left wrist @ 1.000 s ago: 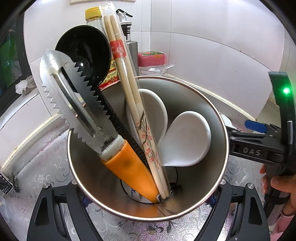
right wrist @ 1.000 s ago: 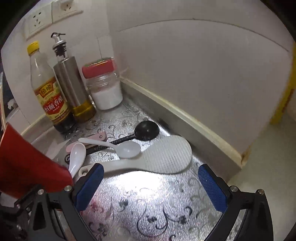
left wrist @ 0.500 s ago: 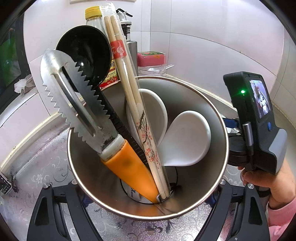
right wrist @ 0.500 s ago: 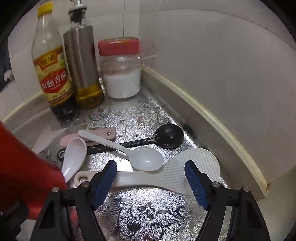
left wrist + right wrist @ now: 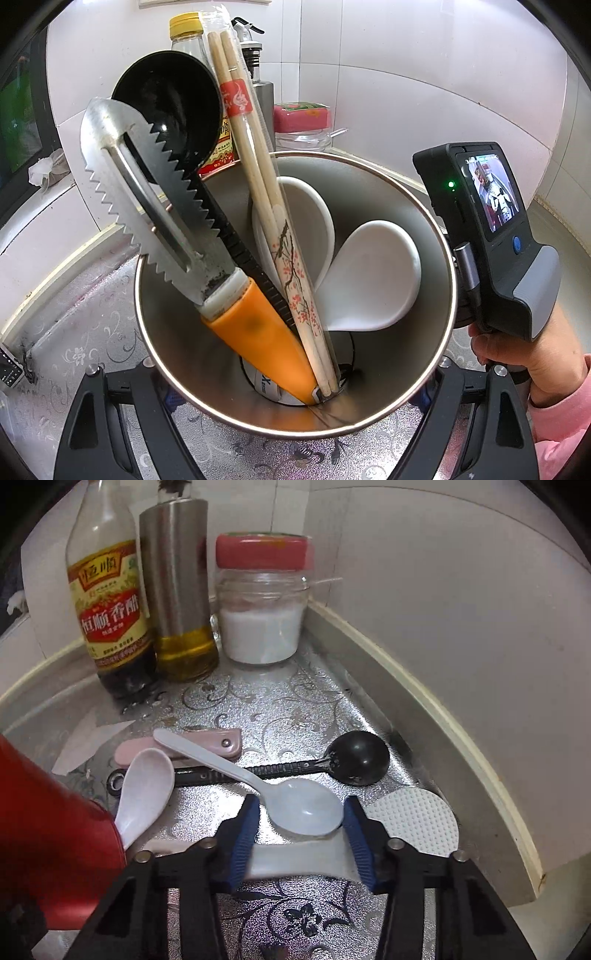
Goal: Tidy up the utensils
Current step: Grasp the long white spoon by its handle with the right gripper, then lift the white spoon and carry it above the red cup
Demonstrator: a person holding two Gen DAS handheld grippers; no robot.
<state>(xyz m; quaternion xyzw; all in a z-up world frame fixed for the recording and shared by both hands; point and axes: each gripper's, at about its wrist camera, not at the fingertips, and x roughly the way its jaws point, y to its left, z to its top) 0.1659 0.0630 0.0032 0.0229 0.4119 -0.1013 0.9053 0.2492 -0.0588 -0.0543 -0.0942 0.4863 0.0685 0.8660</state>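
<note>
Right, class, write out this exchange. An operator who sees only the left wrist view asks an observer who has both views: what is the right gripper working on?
Observer: The right gripper hangs over a translucent white plastic spoon. Its jaws are closing with the spoon's bowl between them.
Operator: Is anything else under those jaws?
Observer: Yes, the handle of a white dimpled rice paddle runs crosswise beneath them.
Operator: What else lies nearby?
Observer: A black round-bowled spoon, a white deep-bowled soup spoon and a pink flat handle.
</note>
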